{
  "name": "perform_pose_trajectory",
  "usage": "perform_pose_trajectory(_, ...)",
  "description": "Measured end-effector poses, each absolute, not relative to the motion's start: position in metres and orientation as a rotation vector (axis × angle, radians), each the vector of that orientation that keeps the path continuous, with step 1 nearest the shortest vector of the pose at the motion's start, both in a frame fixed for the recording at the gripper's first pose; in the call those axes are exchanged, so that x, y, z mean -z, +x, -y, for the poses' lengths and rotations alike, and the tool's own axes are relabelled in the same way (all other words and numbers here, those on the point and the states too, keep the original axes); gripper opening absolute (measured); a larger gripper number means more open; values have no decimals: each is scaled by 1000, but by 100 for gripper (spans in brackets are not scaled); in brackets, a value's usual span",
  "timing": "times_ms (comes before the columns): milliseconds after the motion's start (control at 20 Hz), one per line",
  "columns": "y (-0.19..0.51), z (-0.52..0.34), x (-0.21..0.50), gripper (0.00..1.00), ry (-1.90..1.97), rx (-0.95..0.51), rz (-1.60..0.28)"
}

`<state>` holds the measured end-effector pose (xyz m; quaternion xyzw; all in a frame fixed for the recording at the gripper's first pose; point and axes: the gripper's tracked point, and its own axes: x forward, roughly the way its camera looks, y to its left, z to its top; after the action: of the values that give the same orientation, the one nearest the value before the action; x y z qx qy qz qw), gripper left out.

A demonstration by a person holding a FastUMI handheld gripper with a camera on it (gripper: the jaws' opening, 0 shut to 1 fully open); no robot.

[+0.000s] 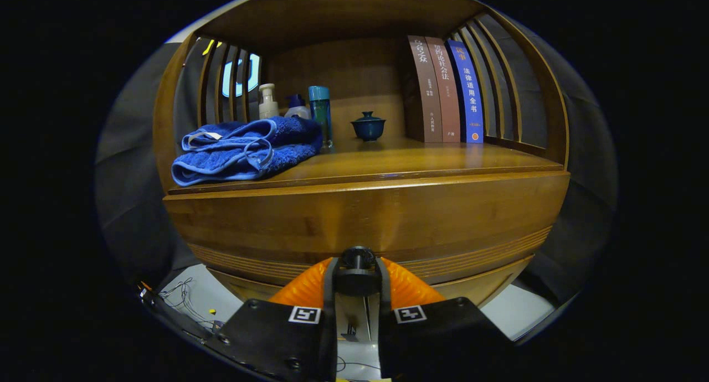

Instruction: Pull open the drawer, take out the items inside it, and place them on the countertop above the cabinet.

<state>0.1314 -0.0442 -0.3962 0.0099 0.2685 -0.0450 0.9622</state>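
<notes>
The gripper (358,271) has both fingers clamped on the round dark knob (358,258) of the brown wooden drawer (365,221). Beyond them, a folded blue terry towel (243,149) (small lidded teal cup (368,126) nearby) lies on the glossy wooden countertop (421,160).

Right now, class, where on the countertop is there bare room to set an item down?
The widest free patch is the front of the countertop, between the blue towel and the right slats. A smaller gap lies between the lidded cup and the books. The left is crowded with towel and bottles. The gripper is shut on the drawer knob.
</notes>
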Motion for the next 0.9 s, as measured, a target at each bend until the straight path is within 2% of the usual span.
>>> perform_pose_trajectory(900, 3, 29, 373, 33, 10, 78, -648)
